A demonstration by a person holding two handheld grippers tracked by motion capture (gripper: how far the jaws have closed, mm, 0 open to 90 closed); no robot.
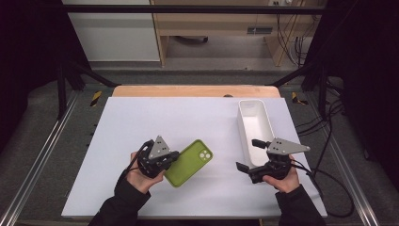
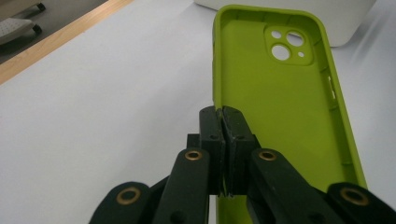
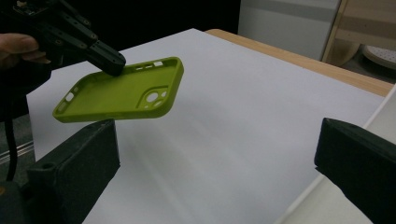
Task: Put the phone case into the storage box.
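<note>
High view: a person's two forearms in dark sleeves come in from the bottom edge over a white table (image 1: 141,117). The left gripper (image 1: 173,157), held in the person's left hand (image 1: 139,173), pinches the long side of a lime-green phone case (image 1: 190,162). The case sits left of the table's middle, near the front, with its camera cut-out pointing away from the person. The right gripper (image 1: 249,154), held in the right hand (image 1: 283,181), has its jaws spread wide with nothing between them. It sits just beside the near end of a long white bin (image 1: 244,125), which stands on the right part of the table. The case and the bin are well apart.

Left gripper view: the two black jaws are pressed together on the thin side wall of the phone case (image 2: 280,107). The case's hollow inner face is turned toward the camera, and its camera cut-out is at the far end. The white table lies beneath, and a corner of the white bin (image 2: 345,25) shows beyond the case.

Right gripper view: the right gripper's own jaws stand far apart at the bottom corners, empty. Farther off at upper left, the left gripper (image 3: 109,63) grips the edge of the phone case (image 3: 121,91), which hangs tilted, clear of the table surface, with its shadow on the white top below.
</note>
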